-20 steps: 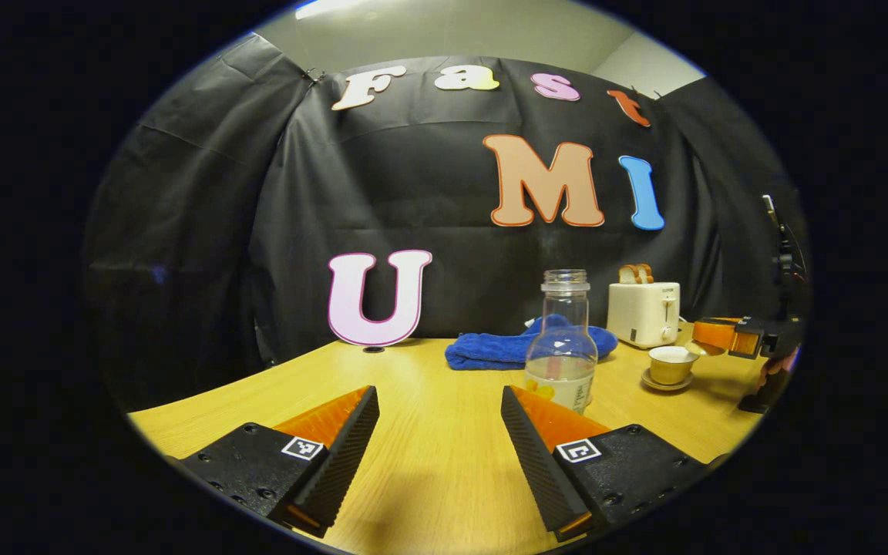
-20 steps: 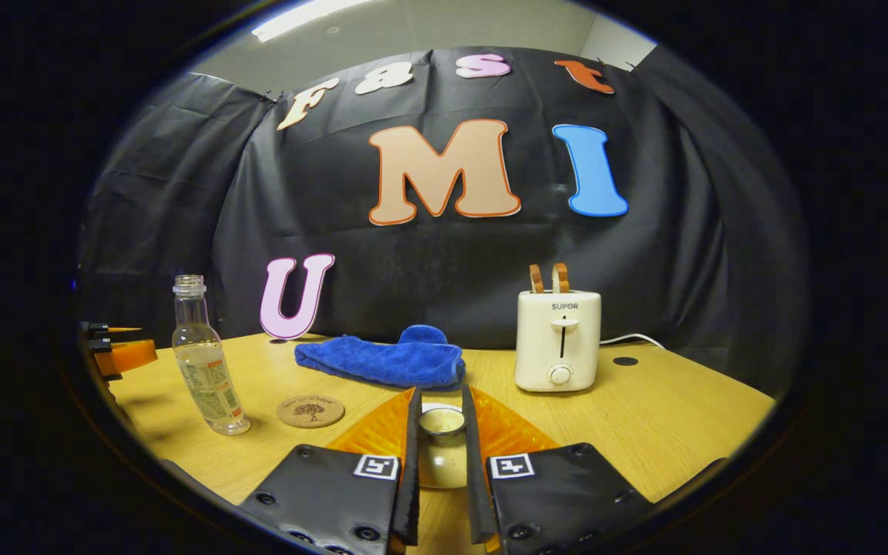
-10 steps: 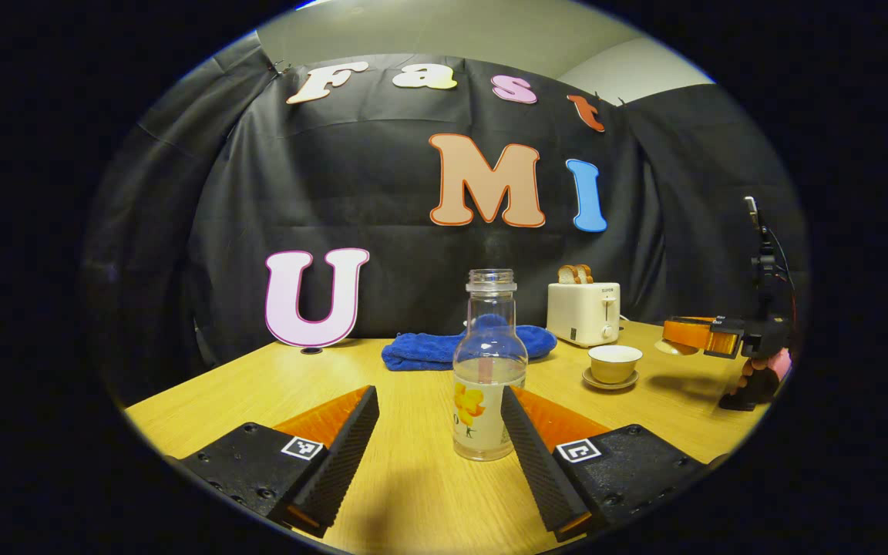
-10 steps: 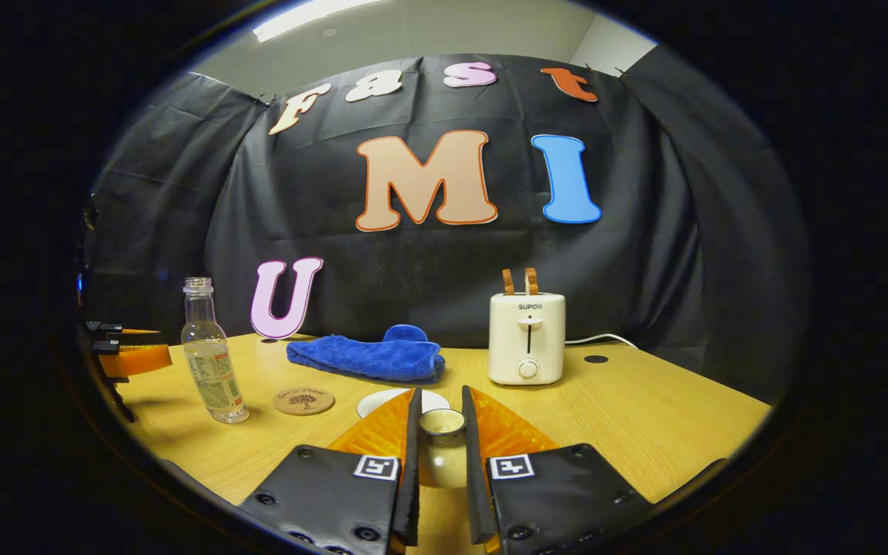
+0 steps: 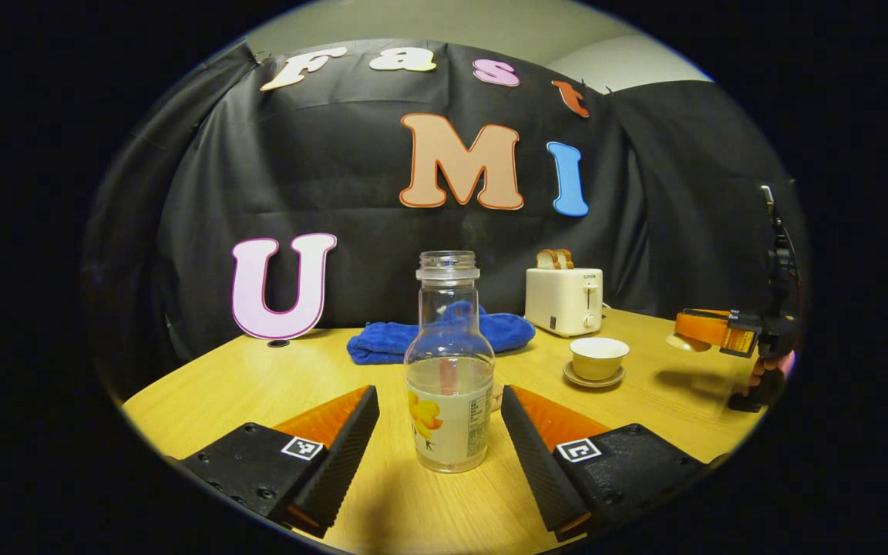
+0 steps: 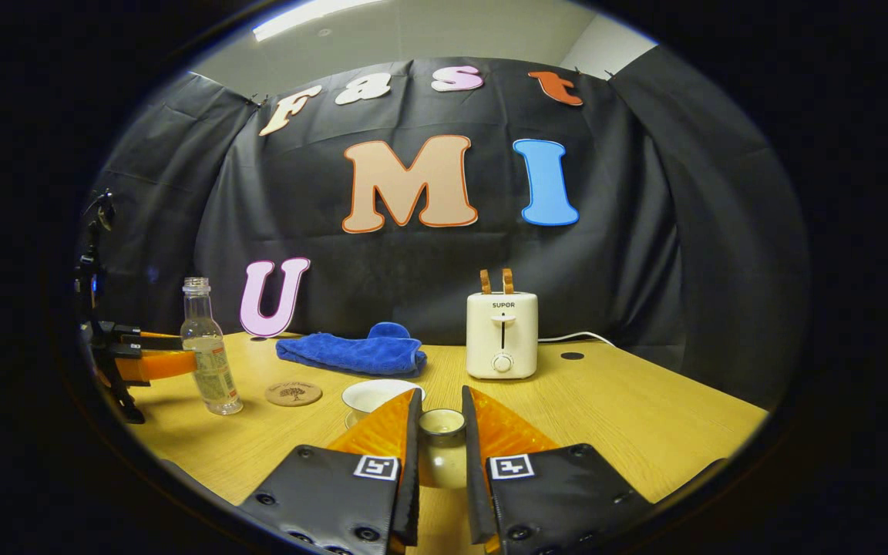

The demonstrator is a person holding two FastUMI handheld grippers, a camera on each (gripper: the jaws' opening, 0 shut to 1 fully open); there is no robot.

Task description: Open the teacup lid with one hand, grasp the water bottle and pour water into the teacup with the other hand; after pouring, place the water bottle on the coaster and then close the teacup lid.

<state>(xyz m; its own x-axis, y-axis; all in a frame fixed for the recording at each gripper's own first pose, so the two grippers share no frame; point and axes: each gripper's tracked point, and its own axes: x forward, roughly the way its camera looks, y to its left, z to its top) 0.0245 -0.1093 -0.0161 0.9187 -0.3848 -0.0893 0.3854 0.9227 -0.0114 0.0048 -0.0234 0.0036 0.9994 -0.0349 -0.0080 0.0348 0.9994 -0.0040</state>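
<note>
Meanwhile the left claw gapes around the water bottle, while the right claw grips the teacup lid.

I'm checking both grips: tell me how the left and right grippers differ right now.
The left gripper is open, its fingers flanking the upright bottle without touching; the right gripper is shut on the lid. The left sits low over the table; the right holds the lid clear of the teacup.
</note>
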